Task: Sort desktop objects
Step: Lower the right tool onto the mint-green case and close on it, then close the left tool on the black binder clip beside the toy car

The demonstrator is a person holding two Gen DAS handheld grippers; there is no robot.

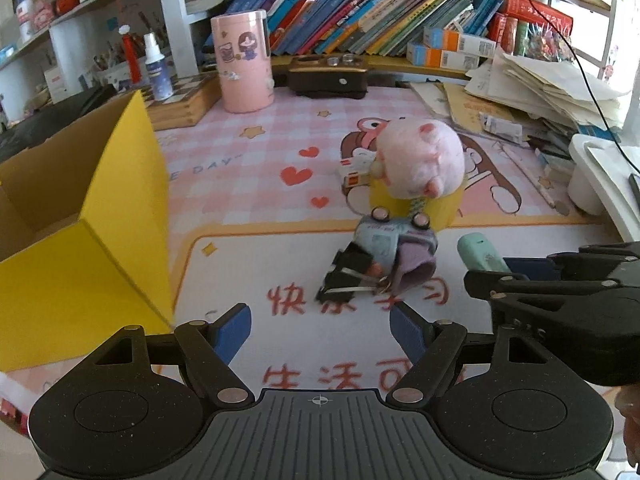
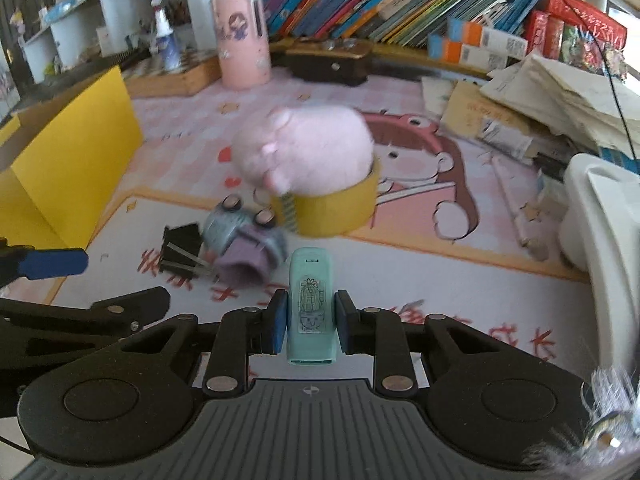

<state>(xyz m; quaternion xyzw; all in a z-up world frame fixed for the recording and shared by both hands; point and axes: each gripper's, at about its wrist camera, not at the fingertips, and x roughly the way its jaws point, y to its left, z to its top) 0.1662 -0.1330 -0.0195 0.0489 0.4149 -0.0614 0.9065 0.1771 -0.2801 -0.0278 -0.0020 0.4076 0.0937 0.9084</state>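
In the left wrist view, the left gripper (image 1: 320, 330) stands wide with nothing between its blue pads, poised over the printed mat (image 1: 256, 264) on the table. Just beyond it lies a small heap — black binder clips (image 1: 344, 276) touching a blue-and-lilac pouch (image 1: 394, 246) whose exact form is hard to make out. Behind that, a pink plush toy (image 1: 420, 160) sits in a yellow tape roll (image 1: 416, 206) and hides most of it. The yellow box (image 1: 100, 264) at left is cut off by the frame edge. At the right, the right gripper (image 1: 500, 270) enters sideways, with only the tip of a mint-green stapler (image 1: 478, 252) showing past its fingers. In the right wrist view, much of it blurred, the right gripper (image 2: 311, 322) is clamped on the mint-green stapler (image 2: 310, 304), pads pressing both its sides; whether it is touching the mat (image 2: 440, 272) cannot be told. The plush toy (image 2: 308, 148) and clips (image 2: 180, 256) are smeared. A blue pad of the left gripper (image 2: 52, 262) pokes in at the left edge, the rest out of frame.
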